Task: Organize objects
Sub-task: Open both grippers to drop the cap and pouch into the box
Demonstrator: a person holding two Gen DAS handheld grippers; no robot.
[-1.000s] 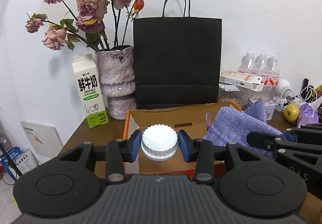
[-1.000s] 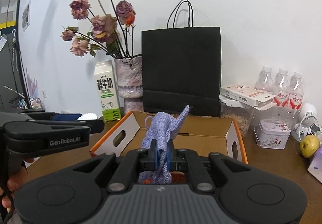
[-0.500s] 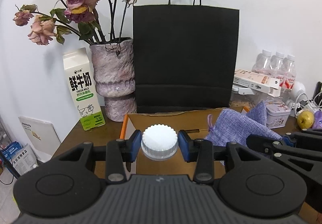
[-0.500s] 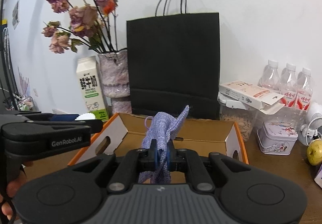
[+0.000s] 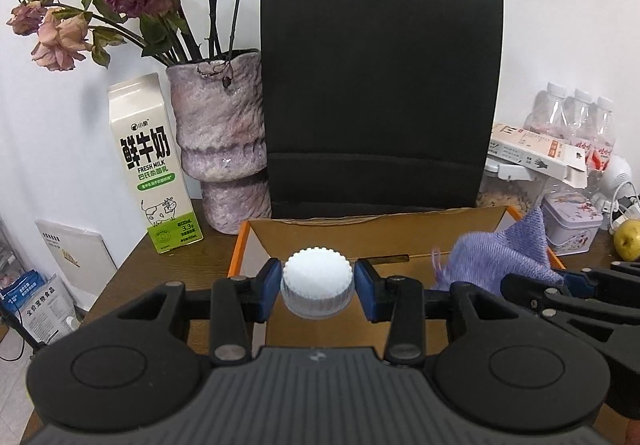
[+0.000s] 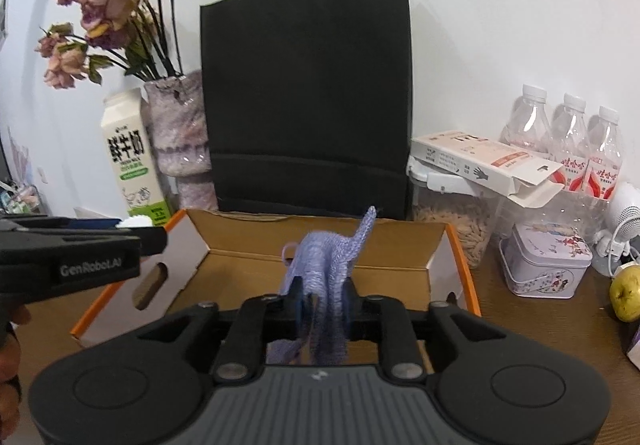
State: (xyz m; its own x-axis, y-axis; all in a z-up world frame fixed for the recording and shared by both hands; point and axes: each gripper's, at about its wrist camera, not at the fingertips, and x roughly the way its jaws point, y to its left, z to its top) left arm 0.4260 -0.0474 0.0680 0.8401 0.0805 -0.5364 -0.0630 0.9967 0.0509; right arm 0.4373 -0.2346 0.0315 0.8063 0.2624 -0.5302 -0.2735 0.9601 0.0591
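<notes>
Both grippers have come closer to the cardboard box (image 6: 320, 245); the right gripper's (image 6: 322, 301) jaws, clamped a moment ago, are opening with the purple knit pouch (image 6: 332, 257) between them.
Left gripper (image 5: 318, 287): jaws narrowly set, pressing the white ribbed-cap jar (image 5: 318, 281) from both sides, above the box's 9 o'clock wall. The pouch hangs blurred over the box's open middle, whose floor is mostly hidden. Behind the box at 12 o'clock stands a black paper bag (image 6: 308, 93); a milk carton (image 5: 148, 161) and vase (image 5: 220, 141) are at 10 o'clock, a tin (image 6: 546, 265) and pear (image 6: 626, 297) on the desk (image 6: 540, 317) at 3 o'clock.
</notes>
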